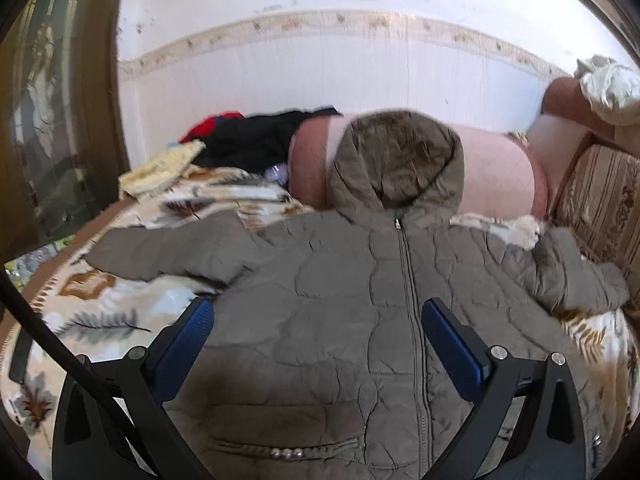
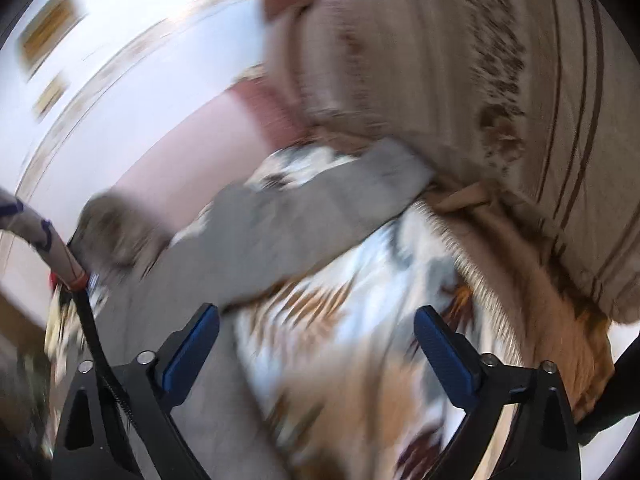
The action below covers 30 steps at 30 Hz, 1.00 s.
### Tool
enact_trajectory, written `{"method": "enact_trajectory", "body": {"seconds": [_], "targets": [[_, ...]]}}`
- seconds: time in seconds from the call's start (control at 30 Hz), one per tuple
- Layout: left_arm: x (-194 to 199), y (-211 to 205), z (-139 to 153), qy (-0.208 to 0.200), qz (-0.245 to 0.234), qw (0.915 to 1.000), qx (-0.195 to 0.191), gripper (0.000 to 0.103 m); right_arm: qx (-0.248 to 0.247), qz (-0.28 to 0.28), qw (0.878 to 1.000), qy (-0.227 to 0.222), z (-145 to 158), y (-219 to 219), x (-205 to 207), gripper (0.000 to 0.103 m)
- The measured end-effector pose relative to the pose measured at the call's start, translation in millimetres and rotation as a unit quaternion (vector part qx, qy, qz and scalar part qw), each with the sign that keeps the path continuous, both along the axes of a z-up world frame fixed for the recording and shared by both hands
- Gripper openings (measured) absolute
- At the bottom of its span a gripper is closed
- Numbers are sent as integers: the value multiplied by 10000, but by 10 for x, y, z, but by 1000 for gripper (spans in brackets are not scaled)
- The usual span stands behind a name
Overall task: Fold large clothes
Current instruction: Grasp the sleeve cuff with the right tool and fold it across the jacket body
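Biggest worry here: the jacket (image 1: pixel 360 320) is puffy and quilted, so a shallow pinch is probably going to slip off or grab only the top layer, and then the front is dragging open instead of folding clean. The blanket (image 1: pixel 112 312) underneath is loose too, so either gripper could be scooping that up along with the coat. And the right view is smeared with blur, so aiming at the sleeve (image 2: pixel 312 216) from there looks dicey.

Poses, starting close: the left gripper (image 1: pixel 318 330) is sitting at the bottom middle of its frame, jaws spread wide with nothing between them, hovering low over the chest of the jacket and pointing up along the zipper (image 1: pixel 408 280). The right gripper (image 2: pixel 316 338) is also spread wide and empty at the bottom of its frame, tilted, hanging over bare blanket with its left finger just at the edge of the grey sleeve.

Further out, the jacket is lying face up and zipped on the bed, one sleeve stretching to the left of the frame and the other to the right. The hood (image 1: pixel 396 164) is propped against a pink bolster (image 1: pixel 496 176) at centre. A pile of clothes (image 1: pixel 256 140) is sitting upper left by the wall, and a striped cushion (image 2: pixel 500 100) is filling the upper right of the right view.
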<state>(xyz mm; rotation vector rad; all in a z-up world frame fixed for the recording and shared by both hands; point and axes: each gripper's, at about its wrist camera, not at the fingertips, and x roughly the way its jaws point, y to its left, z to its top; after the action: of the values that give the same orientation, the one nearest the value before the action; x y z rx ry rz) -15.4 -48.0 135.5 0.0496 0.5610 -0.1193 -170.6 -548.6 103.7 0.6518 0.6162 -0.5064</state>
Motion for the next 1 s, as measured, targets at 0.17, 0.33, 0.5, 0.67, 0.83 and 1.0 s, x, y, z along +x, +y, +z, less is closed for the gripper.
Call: {"method": "enact_trajectory", "body": {"seconds": [0.17,0.33,0.5,0.67,0.83,1.0], "targets": [[174,48,-209,173,21,9996,230,103,271,-522,9981,162,-267,-679,453,89],[298,169,-326,476,114,9988,15,103,476,-894,9944,302,-580,-1078,767,82],[340,165,-385,580,111,9983,-16,103,537,-1052,9918,482,-805,-1352,996,71],[402,121,-451,675,97,9977,55,103,594,-1187,9900,472,-943,-1580,1133,63],[435,101,-491,739,109,9972,96,103,644,-1082,9915,318,-924,-1656,1129,20],[416,135,-454,678,152,9976,64,103,305,-973,9947,-109,-527,-1498,940,14]]}}
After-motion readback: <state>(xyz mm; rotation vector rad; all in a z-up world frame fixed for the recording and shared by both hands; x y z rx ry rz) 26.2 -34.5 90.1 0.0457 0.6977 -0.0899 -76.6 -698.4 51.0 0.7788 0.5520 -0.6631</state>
